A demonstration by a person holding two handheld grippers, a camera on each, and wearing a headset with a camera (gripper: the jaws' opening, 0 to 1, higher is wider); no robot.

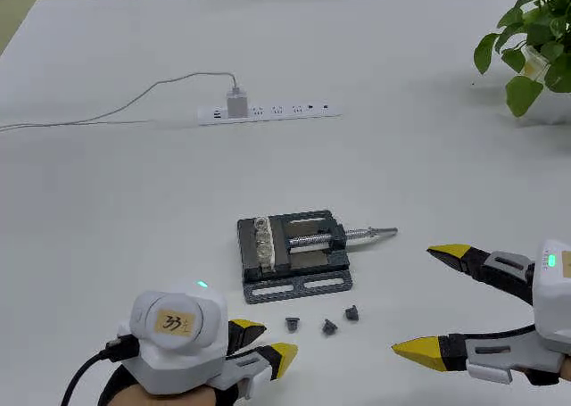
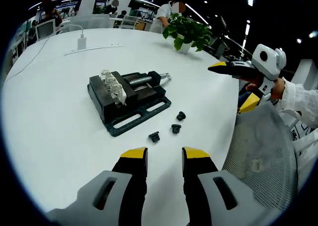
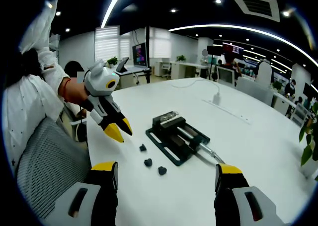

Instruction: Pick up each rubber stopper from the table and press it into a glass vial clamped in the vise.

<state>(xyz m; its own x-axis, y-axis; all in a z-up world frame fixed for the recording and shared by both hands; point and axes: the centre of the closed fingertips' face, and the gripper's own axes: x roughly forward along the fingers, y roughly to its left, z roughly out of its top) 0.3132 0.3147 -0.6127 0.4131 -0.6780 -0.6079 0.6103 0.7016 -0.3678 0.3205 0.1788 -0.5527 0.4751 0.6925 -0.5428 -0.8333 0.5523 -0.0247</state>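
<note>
In the head view the glass vials (image 1: 263,242) clamped in the vise (image 1: 293,256) are a pale blur between its jaws, too small to count, and whether any is stoppered cannot be told. The three rubber stoppers (image 1: 329,327) just in front of the vise are dark specks, and which way up they lie is unclear. Nearer the person than the vise, the left gripper (image 1: 272,339) is cut off by the bottom edge, its white housing hiding the hand. Right of the vise, the right gripper (image 1: 415,297) runs off the right edge. Beyond the vise, the cable (image 1: 89,119) of the power strip (image 1: 268,112) leaves at the left edge, and the potted plant (image 1: 535,45) is cropped at the right.
</note>
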